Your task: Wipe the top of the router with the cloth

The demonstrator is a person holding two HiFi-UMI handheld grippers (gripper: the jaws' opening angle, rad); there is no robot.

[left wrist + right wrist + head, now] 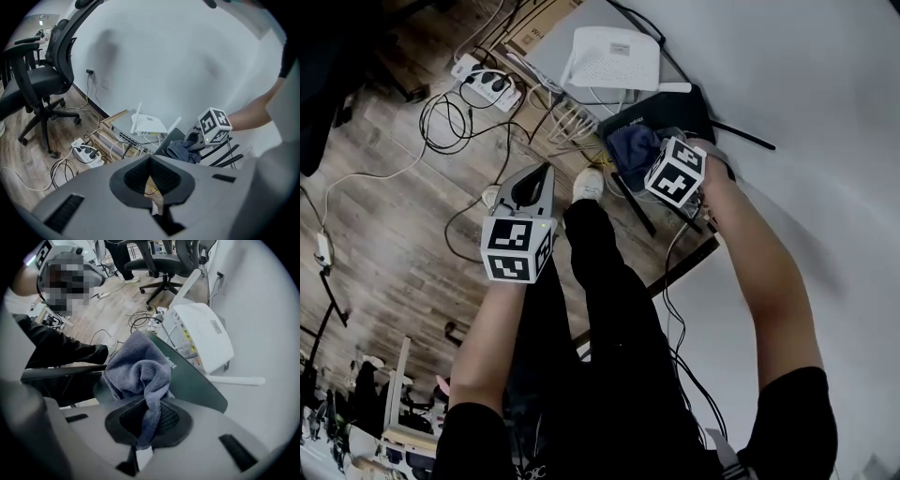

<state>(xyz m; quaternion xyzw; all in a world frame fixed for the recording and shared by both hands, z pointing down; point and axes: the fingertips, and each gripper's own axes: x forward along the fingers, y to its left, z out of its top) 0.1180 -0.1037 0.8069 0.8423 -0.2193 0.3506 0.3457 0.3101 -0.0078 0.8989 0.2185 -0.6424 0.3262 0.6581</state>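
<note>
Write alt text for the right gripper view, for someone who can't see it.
The right gripper is shut on a blue-grey cloth bunched on the top of a dark router. A white router sits behind it by the wall, with an office chair on the wood floor beyond.

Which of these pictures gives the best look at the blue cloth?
The right gripper view: the cloth fills the middle, pinched by the right gripper. The head view shows only a small patch; the left gripper view shows it small and distant.
</note>
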